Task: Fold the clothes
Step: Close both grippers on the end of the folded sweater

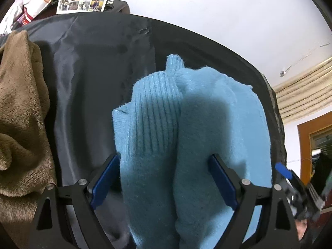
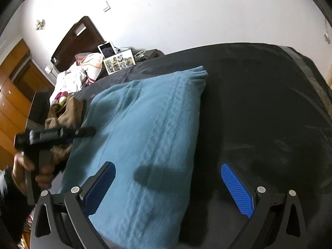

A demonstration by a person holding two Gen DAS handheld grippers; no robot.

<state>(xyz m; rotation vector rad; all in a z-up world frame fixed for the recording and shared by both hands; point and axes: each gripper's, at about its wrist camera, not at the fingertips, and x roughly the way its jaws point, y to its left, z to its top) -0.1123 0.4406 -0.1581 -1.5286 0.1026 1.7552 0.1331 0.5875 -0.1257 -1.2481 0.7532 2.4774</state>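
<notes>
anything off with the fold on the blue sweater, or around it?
Mostly tidy. The blue sweater lies folded on the dark cover, but a small nub of knit pokes out past its far edge. A brown fleece garment sits bunched and unfolded beside it.

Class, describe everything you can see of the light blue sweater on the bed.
The light blue sweater is a soft, fuzzy knit with a ribbed band and cable-like pattern. It lies folded lengthwise into a long bundle on the dark bedspread, beside a brown fleece garment. The left gripper straddles it with its pads apart; no pad visibly presses it.
</notes>
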